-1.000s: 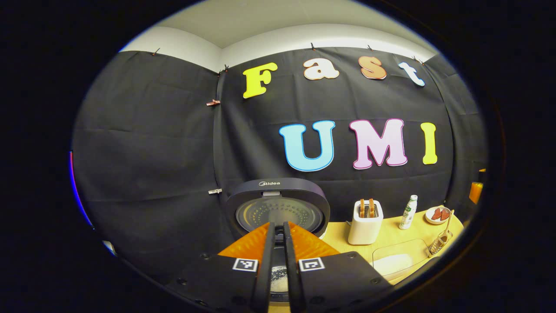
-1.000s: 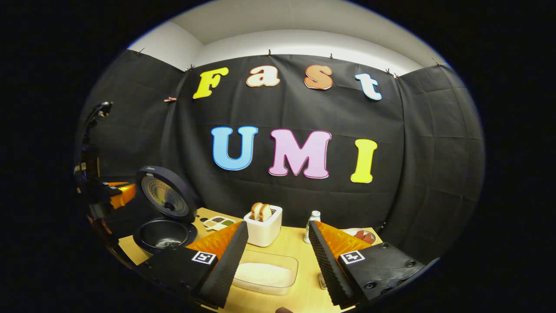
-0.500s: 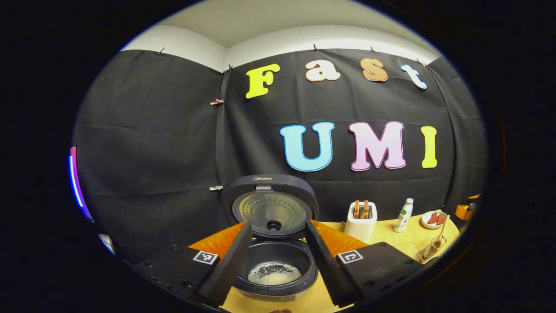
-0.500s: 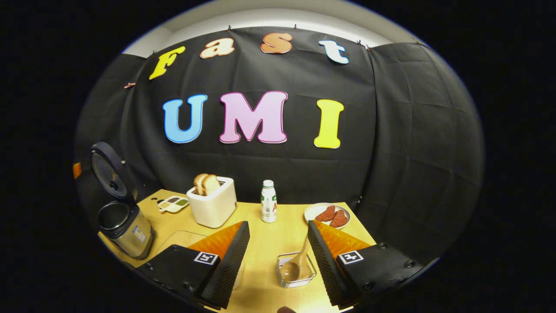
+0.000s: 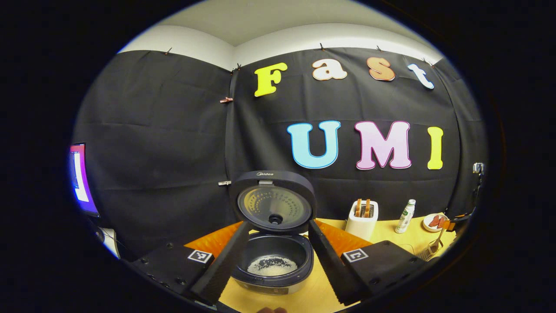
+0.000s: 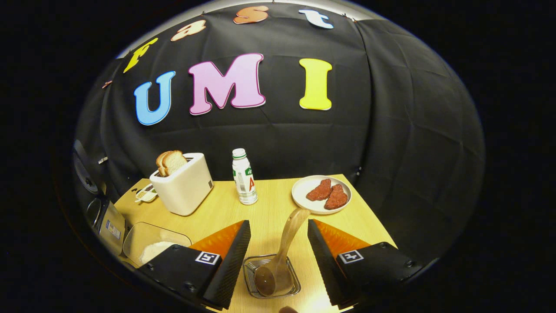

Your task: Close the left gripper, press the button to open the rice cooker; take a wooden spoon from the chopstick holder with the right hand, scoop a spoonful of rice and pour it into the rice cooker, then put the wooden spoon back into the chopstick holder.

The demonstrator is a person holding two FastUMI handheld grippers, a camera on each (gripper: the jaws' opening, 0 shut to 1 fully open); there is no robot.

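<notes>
Left tongs (image 5: 273, 261) spread wide, gripping nothing, fingers flanking the rice cooker (image 5: 273, 261) at 6 o'clock of the left gripper view. Cooker lid (image 5: 273, 201) raised upright behind the pot, a thin layer of rice (image 5: 272, 265) lying on the pot's bottom. Toaster (image 5: 362, 215), bottle (image 5: 405, 216) and plate (image 5: 435, 221) lined up toward 4 o'clock on the counter (image 5: 386, 232).

Right tongs (image 6: 276, 256) likewise open and empty, poised over the chopstick holder (image 6: 249, 274) at 6 o'clock of the right gripper view. Wooden spoon (image 6: 280, 252) standing in that wire holder, bowl end down, handle leaning up toward 12 o'clock between the fingers, touched by neither. Clear container of rice (image 6: 150, 243) at 8 o'clock, just beside the cooker's metal body at the far edge. White toaster with bread slices at 10 o'clock, bottle near centre, plate with two reddish pieces toward 1 o'clock of the holder.
</notes>
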